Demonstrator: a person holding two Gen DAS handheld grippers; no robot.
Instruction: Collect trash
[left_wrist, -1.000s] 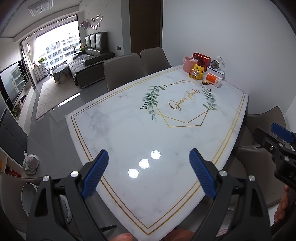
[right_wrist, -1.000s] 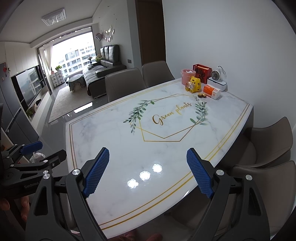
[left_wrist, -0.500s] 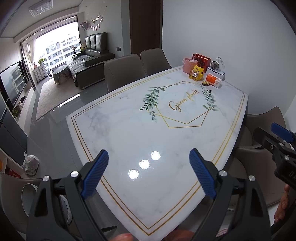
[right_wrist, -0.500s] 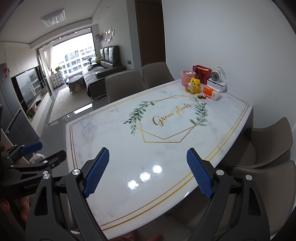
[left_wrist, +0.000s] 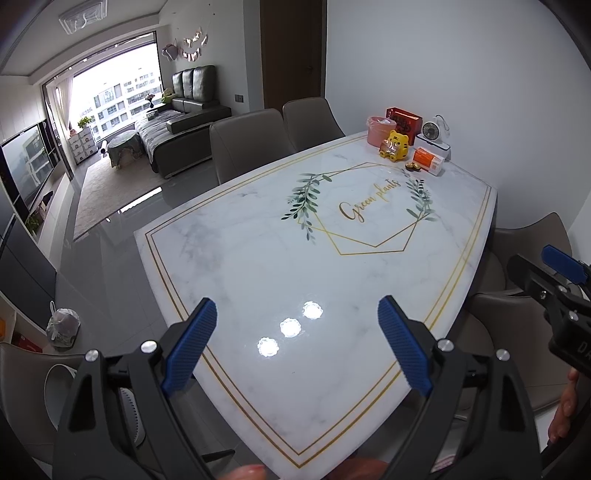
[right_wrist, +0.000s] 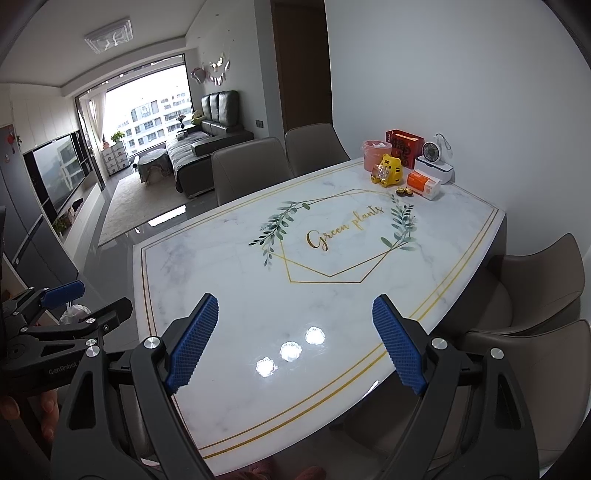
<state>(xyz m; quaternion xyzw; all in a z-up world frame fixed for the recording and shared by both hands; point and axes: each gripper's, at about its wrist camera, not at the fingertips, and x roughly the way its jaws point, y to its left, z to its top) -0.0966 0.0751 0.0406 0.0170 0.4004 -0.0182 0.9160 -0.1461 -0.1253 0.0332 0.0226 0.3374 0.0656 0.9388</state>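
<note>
1. Marble table (left_wrist: 258, 258) with gold lines fills the middle of both views; grey chairs (right_wrist: 251, 170) stand around it.
2. At 1 o'clock on the far end stands a pink container (left_wrist: 377, 130); its content I cannot tell.
3. Beside it are a red bag (left_wrist: 404, 120), a yellow tiger toy (left_wrist: 396, 146), a small fan (left_wrist: 433, 136) and an orange pack (left_wrist: 427, 161).
4. At 9 o'clock on the floor sits a tied trash bag (left_wrist: 63, 326).
5. Left gripper (left_wrist: 295, 343) and right gripper (right_wrist: 293, 339) both have jaws spread wide, holding nothing.
</note>
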